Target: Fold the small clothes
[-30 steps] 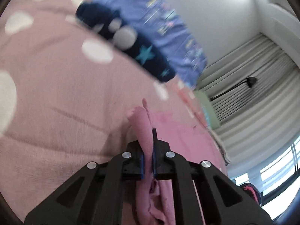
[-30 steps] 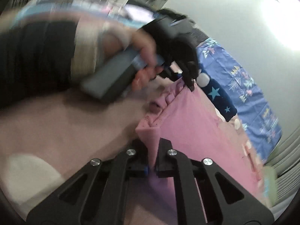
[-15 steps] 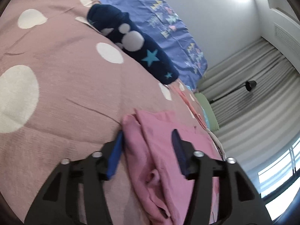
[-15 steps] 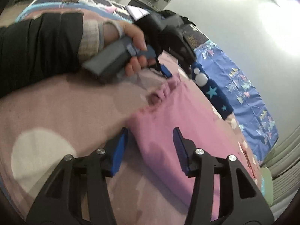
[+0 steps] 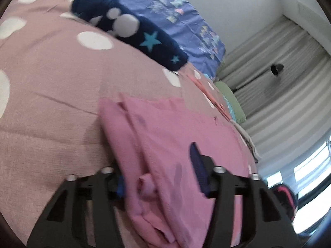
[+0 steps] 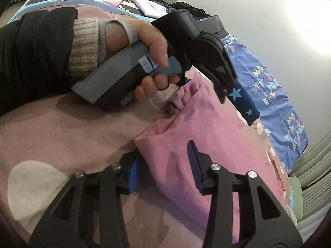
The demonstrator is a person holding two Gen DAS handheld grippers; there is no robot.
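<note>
A pink garment lies folded on the polka-dot bedspread. In the left wrist view my left gripper straddles its gathered near edge. The jaws are closing, the cloth lies between them, and the pads do not press on it. In the right wrist view my right gripper straddles the other near corner of the pink garment. Its jaws are also closing, apart from the cloth. A hand holds the left gripper at the ruffled waistband.
A navy plush with stars and white dots lies beyond the garment, with a blue patterned sheet behind it. A green pillow and grey curtains are at the right. A dark sleeve crosses the right wrist view.
A second ago both grippers were shut on the lifted pink cloth. They let it go and it now lies flat. Both jaws opened wide, then narrowed around its edge.
</note>
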